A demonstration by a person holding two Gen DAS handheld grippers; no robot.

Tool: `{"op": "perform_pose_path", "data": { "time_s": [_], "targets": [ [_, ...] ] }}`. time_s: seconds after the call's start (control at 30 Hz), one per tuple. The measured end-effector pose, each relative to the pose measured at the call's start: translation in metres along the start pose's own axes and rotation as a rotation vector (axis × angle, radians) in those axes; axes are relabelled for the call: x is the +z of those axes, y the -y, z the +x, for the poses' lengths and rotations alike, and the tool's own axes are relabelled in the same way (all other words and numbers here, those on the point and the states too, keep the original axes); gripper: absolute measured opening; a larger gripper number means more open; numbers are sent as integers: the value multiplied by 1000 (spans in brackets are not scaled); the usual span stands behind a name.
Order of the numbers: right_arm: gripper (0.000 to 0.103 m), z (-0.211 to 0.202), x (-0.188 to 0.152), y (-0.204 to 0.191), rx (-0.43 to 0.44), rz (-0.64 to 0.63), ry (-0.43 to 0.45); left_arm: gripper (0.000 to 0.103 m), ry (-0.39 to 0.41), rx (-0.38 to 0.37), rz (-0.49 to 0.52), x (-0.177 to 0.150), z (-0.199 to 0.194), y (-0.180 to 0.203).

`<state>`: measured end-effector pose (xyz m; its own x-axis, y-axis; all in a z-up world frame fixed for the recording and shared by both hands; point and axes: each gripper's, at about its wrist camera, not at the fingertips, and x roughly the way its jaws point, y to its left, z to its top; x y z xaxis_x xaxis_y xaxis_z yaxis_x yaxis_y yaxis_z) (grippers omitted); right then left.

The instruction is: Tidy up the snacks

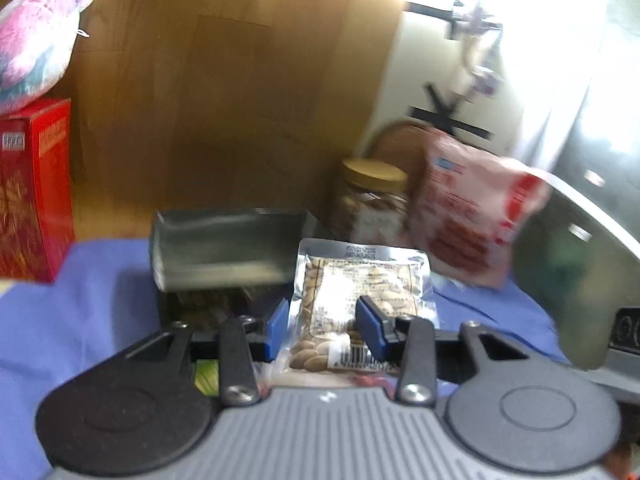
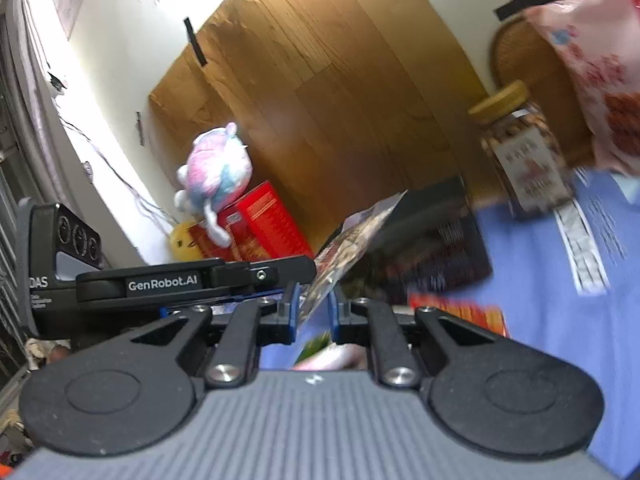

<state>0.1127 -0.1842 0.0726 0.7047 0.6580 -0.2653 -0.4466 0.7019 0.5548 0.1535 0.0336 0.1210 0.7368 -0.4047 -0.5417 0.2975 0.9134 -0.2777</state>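
Note:
My left gripper is shut on a clear, silver-edged packet of nuts, with a blue pad on each side of it, and holds it above the blue cloth. In the right wrist view my right gripper is shut on a thin printed packet, seen almost edge-on and slanting up to the right. The black body of the left gripper lies close on its left. A red-and-white snack bag stands at the right beside a jar with a gold lid. Both views are blurred.
A dark open box sits on the cloth ahead. A red carton with a plush toy on it stands at the left. An orange-red packet and a green one lie below.

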Motion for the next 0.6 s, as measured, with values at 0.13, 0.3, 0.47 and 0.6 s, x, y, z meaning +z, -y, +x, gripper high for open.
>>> {"op": "perform_pose_path", "data": {
  "time_s": [0.13,0.3,0.47,0.6],
  "targets": [
    [19,53,18,17,-18,9,-38,39,-20,60,-42,25,47,-29],
    [37,76,14,25,-113,-66,-64,47,-39,121,-92,23,71,-56],
    [38,29,11,60,-168,2,60,61,61,193,-114,5,41,-77],
    [38,25,10,81,-205,67,49,61,20,205,-146,-3,45,-87]
  ]
}}
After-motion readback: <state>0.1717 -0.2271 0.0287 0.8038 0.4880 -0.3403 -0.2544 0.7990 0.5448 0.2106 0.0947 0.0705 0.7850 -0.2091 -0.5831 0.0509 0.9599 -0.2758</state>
